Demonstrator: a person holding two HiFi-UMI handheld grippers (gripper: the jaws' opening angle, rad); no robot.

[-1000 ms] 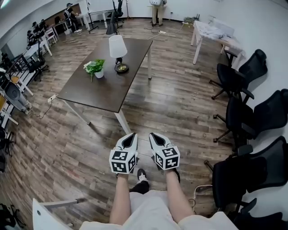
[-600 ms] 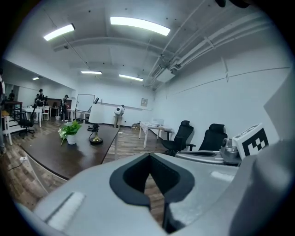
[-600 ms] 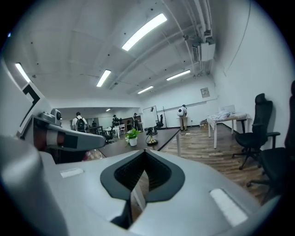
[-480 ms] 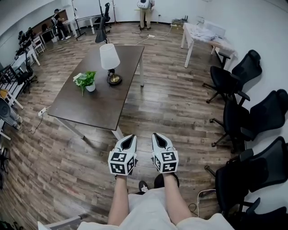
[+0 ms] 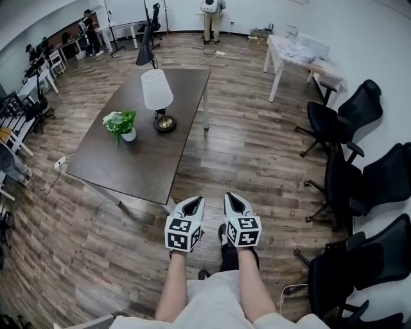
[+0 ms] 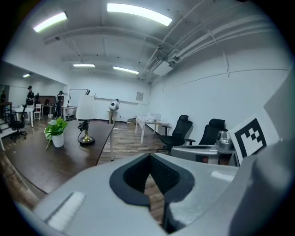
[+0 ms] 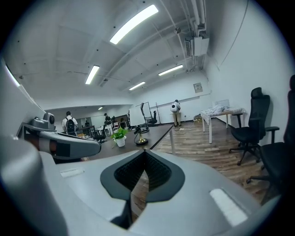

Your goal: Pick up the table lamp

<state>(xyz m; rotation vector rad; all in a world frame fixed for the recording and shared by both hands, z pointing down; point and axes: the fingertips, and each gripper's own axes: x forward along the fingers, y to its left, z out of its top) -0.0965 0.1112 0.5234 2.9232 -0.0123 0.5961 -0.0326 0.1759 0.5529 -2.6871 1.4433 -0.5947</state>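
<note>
The table lamp (image 5: 157, 90), with a white shade and a brass base, stands on the dark brown table (image 5: 144, 164) beside a small potted plant (image 5: 121, 123). Both grippers are held low and side by side over the floor, just short of the table's near corner, far from the lamp. My left gripper (image 5: 193, 204) is shut with nothing in it, and so is my right gripper (image 5: 232, 200). In the left gripper view the lamp (image 6: 85, 109) is far ahead on the left, past my left gripper (image 6: 150, 160). The right gripper view has the lamp (image 7: 137, 118) small in the distance beyond my right gripper (image 7: 145, 154).
Several black office chairs (image 5: 335, 119) line the right wall. A white table (image 5: 300, 50) stands at the back right. One person (image 5: 214, 11) stands at the far wall and others at desks at the back left. A power strip (image 5: 61, 162) lies on the wood floor left of the table.
The table and lamp have come closer in the head view; its near corner is now level with the gripper tips. Both grippers stay shut and side by side.
</note>
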